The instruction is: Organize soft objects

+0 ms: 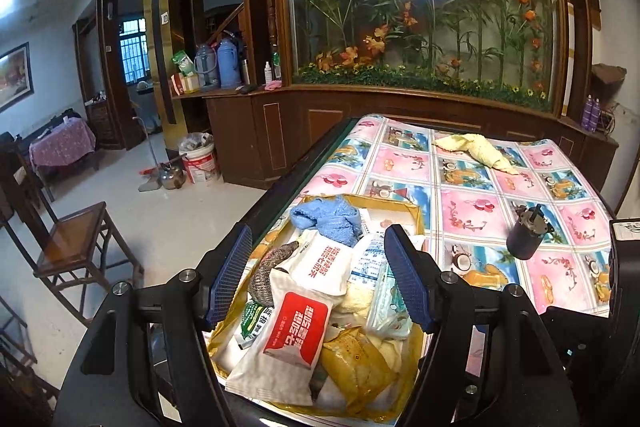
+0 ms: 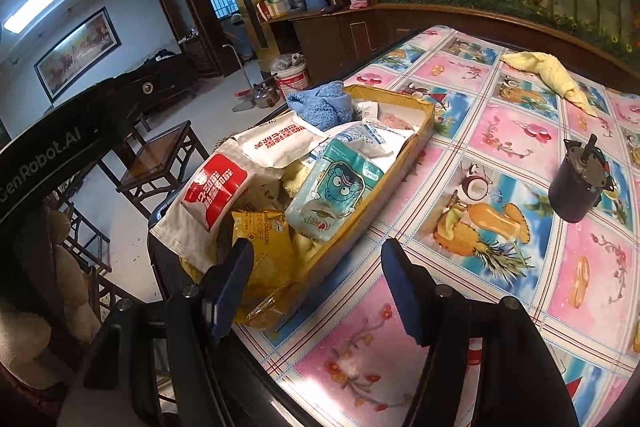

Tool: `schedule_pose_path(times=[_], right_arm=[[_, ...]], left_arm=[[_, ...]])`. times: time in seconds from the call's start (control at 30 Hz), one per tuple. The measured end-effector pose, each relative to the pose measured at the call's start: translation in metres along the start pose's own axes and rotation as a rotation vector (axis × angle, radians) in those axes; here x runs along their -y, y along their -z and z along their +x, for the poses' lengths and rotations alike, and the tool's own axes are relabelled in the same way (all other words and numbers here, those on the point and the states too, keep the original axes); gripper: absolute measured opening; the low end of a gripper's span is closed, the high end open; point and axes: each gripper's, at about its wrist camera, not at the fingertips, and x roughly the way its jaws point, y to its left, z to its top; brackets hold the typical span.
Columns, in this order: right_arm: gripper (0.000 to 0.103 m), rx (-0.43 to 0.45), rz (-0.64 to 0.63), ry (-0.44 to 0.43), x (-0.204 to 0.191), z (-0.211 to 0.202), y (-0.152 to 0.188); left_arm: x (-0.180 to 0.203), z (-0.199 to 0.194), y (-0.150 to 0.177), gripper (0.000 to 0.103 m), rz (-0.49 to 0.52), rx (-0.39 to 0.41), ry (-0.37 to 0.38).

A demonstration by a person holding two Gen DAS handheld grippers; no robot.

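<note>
A shallow yellow cardboard box (image 1: 416, 215) (image 2: 404, 163) at the table's left edge holds several soft packets, a blue towel (image 1: 326, 217) (image 2: 320, 105), a red-and-white packet (image 1: 298, 323) (image 2: 214, 189), a pale blue mask packet (image 2: 334, 193) and a yellow cracker bag (image 2: 266, 247). A yellow cloth (image 1: 476, 149) (image 2: 552, 75) lies loose at the table's far side. My left gripper (image 1: 320, 283) is open and empty, just above the box. My right gripper (image 2: 316, 291) is open and empty, at the box's near right corner.
A dark cylindrical motor (image 1: 526, 233) (image 2: 578, 183) stands on the patterned tablecloth (image 1: 480, 211) right of the box. A wooden chair (image 1: 76, 239) stands on the floor to the left. A wooden cabinet with a flower display (image 1: 420, 7) is behind the table.
</note>
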Motion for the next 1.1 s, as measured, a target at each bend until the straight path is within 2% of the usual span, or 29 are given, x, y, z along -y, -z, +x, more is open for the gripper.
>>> schedule_pose_path(times=[0.2, 0.3, 0.33, 0.37, 0.4, 0.43, 0.47, 0.57, 0.63, 0.93, 1.1], right_arm=[[0.066, 0.002, 0.013, 0.011, 0.005, -0.002, 0.006], [0.066, 0.01, 0.029, 0.007, 0.01, -0.004, 0.01], [0.066, 0.014, 0.037, 0.004, 0.012, -0.005, 0.011], [0.066, 0.017, 0.043, 0.002, 0.013, -0.006, 0.012], [0.066, 0.019, 0.049, -0.001, 0.014, -0.006, 0.013], [0.066, 0.021, 0.056, -0.005, 0.015, -0.007, 0.015], [0.066, 0.022, 0.059, -0.007, 0.015, -0.008, 0.016], [0.066, 0.028, 0.05, -0.003, 0.012, -0.008, 0.018], [0.066, 0.034, 0.039, 0.004, 0.008, -0.008, 0.021], [0.066, 0.044, -0.064, 0.061, -0.015, -0.01, 0.028], [0.067, 0.03, -0.088, 0.071, -0.02, -0.005, 0.031]], left_arm=[[0.003, -0.003, 0.002, 0.07, -0.011, 0.018, -0.014], [-0.001, -0.02, 0.005, 0.07, -0.071, 0.098, -0.089], [-0.004, -0.029, 0.007, 0.075, -0.096, 0.138, -0.093], [-0.007, -0.039, 0.01, 0.083, -0.127, 0.191, -0.066], [-0.011, -0.046, 0.013, 0.099, -0.15, 0.236, -0.027], [-0.013, -0.051, 0.016, 0.103, -0.171, 0.278, 0.019], [-0.015, -0.052, 0.016, 0.103, -0.179, 0.284, 0.045], [-0.007, -0.039, 0.013, 0.103, -0.134, 0.204, 0.001], [-0.003, -0.032, 0.014, 0.103, -0.116, 0.188, -0.022], [-0.001, -0.01, 0.016, 0.103, -0.139, 0.079, -0.032], [0.002, -0.002, 0.021, 0.103, -0.124, 0.049, -0.04]])
